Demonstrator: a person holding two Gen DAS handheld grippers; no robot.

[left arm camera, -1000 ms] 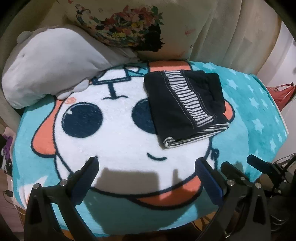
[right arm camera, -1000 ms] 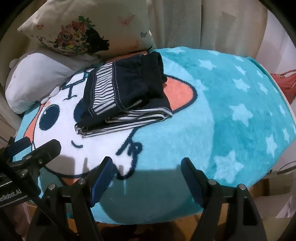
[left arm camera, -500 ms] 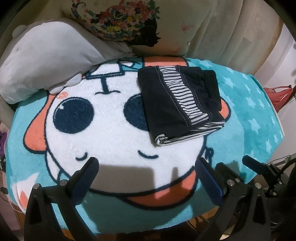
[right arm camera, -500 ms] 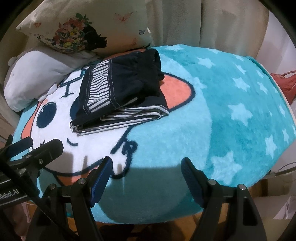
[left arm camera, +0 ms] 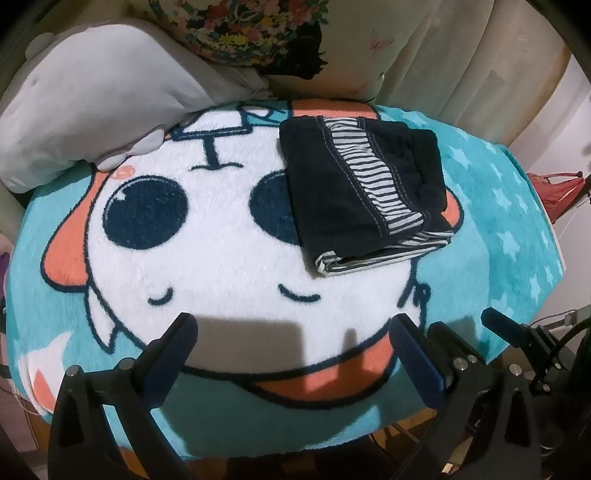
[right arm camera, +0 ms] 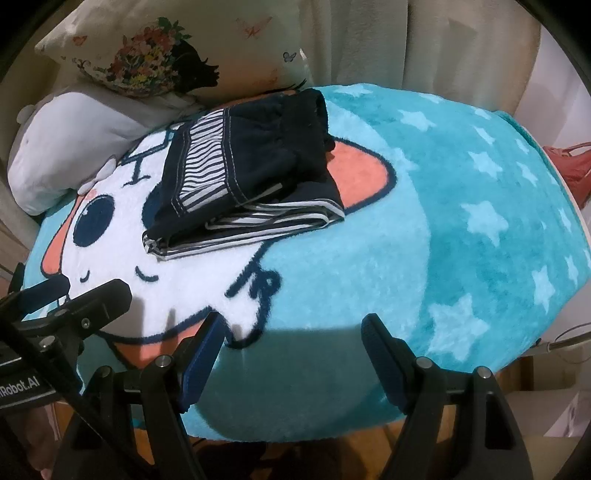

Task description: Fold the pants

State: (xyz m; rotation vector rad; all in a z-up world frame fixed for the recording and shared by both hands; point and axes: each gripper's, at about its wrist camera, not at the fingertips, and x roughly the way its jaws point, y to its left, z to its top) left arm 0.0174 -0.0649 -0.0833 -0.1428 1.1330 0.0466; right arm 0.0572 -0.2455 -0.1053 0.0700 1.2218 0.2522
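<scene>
The dark navy pants point(left arm camera: 364, 192) with a black-and-white striped panel lie folded into a compact stack on the cartoon-face blanket point(left arm camera: 207, 236), at its far right part. They also show in the right wrist view point(right arm camera: 247, 173), left of centre. My left gripper point(left arm camera: 295, 332) is open and empty, low over the blanket's near edge, well short of the pants. My right gripper point(right arm camera: 291, 332) is open and empty, also at the near edge. The left gripper shows at the left of the right wrist view point(right arm camera: 66, 299).
A grey plush pillow point(left arm camera: 81, 107) and a floral pillow point(left arm camera: 251, 33) lie at the blanket's far edge, before a cream curtain point(right arm camera: 424, 44). A red bag point(left arm camera: 554, 192) sits off the right side. The turquoise starred blanket area point(right arm camera: 461, 221) spreads right of the pants.
Both grippers have pulled back and away from the folded pants, which stay still on the blanket. Both stay open.
</scene>
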